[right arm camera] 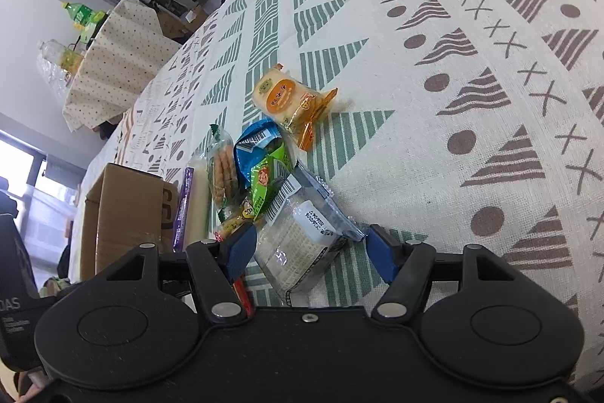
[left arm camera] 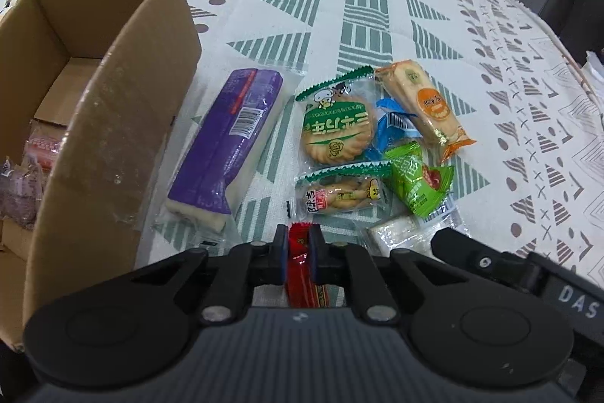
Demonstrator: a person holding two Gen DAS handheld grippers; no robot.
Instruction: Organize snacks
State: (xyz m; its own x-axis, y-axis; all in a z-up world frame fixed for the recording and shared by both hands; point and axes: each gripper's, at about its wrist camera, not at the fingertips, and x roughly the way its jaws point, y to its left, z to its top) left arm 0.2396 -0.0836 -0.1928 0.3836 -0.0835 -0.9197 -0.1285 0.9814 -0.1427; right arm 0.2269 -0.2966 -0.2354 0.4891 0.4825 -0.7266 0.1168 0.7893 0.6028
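My left gripper [left arm camera: 296,253] is shut on a red snack packet [left arm camera: 302,274], just right of the open cardboard box [left arm camera: 124,123], which holds a few wrapped snacks. On the cloth lie a long purple packet [left arm camera: 230,138], a round biscuit pack [left arm camera: 338,131], a small biscuit pack [left arm camera: 343,195], a green packet [left arm camera: 417,182], a blue packet [left arm camera: 392,125] and an orange cracker pack [left arm camera: 426,101]. My right gripper [right arm camera: 311,250] is open, its fingers either side of a clear white-filled packet [right arm camera: 302,237]. The box also shows in the right wrist view [right arm camera: 128,210].
A patterned tablecloth [left arm camera: 377,6] covers the table. The right gripper body [left arm camera: 528,274] sits close beside my left gripper. In the right wrist view, a cloth-covered stand [right arm camera: 117,59] with bottles [right arm camera: 81,14] stands beyond the table.
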